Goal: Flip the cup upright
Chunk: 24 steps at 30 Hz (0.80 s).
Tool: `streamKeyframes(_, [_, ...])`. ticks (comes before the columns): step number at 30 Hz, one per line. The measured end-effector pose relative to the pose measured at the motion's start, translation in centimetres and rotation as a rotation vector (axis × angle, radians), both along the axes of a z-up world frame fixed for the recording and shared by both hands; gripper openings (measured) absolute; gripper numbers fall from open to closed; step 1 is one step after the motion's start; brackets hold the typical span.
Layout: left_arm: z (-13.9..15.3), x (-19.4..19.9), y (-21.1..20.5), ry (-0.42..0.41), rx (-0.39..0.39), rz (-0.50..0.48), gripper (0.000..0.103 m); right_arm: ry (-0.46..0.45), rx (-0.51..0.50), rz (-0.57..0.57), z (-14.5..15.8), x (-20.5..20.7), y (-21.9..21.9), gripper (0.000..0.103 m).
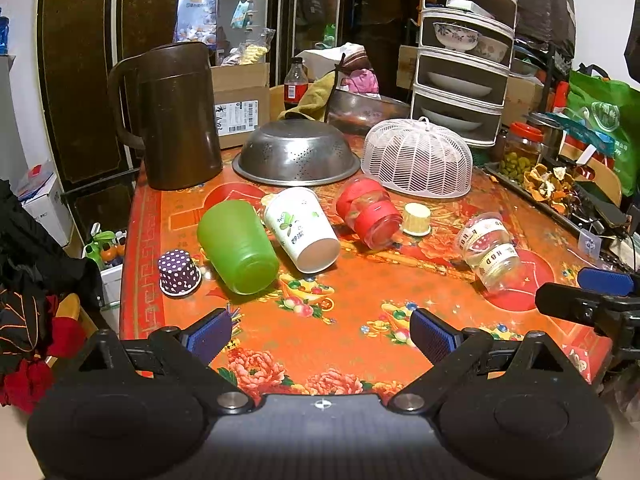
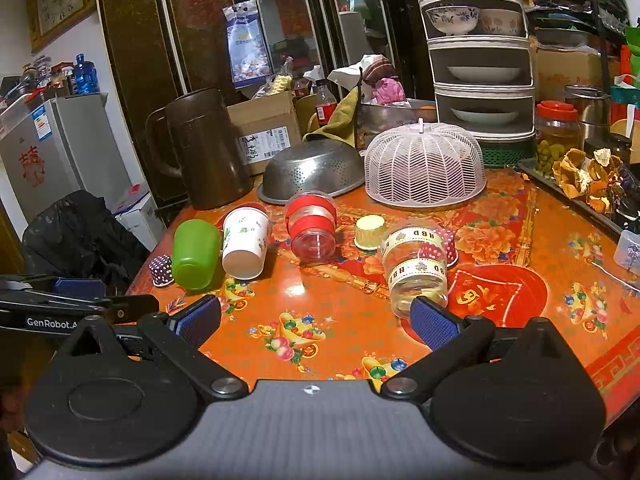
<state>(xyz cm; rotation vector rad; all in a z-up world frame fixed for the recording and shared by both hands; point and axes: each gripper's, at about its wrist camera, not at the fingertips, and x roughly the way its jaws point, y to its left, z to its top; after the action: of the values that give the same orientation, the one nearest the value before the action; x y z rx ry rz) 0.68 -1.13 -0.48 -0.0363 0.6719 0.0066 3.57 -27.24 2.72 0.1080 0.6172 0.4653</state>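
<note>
Several cups lie on their sides on the red floral table (image 1: 360,304): a green plastic cup (image 1: 236,246), a white paper cup (image 1: 302,229), a red-banded clear cup (image 1: 370,212) and a clear cup with HBD ribbon (image 1: 490,252). The same cups show in the right wrist view: green (image 2: 196,254), white (image 2: 245,242), red-banded (image 2: 312,226), ribbon cup (image 2: 416,268). My left gripper (image 1: 322,334) is open and empty, short of the cups. My right gripper (image 2: 316,320) is open and empty, its right finger just before the ribbon cup.
Small paper cups stand upside down: purple dotted (image 1: 178,273), yellow (image 1: 416,219), red dotted (image 2: 444,246). Behind are a brown jug (image 1: 176,116), an upturned steel colander (image 1: 296,154), a white mesh food cover (image 1: 418,158), a dish rack (image 1: 464,60) and a tray of peels (image 1: 548,184).
</note>
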Motion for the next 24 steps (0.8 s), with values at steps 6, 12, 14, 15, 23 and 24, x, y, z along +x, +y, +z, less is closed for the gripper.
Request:
streamKeyframes(6, [0.01, -0.03, -0.19, 0.001, 0.000, 0.000, 0.097, 0.005, 0.005, 0.002, -0.09, 0.01, -0.18, 0.102])
streamKeyframes(12, [-0.03, 0.04, 0.00, 0.009, -0.009, 0.008, 0.097, 0.012, 0.008, 0.003, -0.22, 0.00, -0.27, 0.102])
streamKeyframes(14, [0.02, 0.04, 0.13, 0.010, -0.010, 0.010, 0.097, 0.013, 0.009, 0.004, -0.24, -0.02, -0.29, 0.102])
streamKeyframes(15, [0.02, 0.03, 0.14, 0.011, -0.011, 0.011, 0.097, 0.014, 0.009, 0.004, -0.26, 0.00, -0.31, 0.102])
streamKeyframes(23, [-0.02, 0.05, 0.10, 0.012, -0.011, 0.008, 0.097, 0.018, 0.007, 0.009, -0.27, -0.03, -0.12, 0.102])
streamKeyframes(24, [-0.02, 0.05, 0.10, 0.012, -0.011, 0.009, 0.097, 0.018, 0.008, 0.008, -0.29, -0.03, -0.12, 0.102])
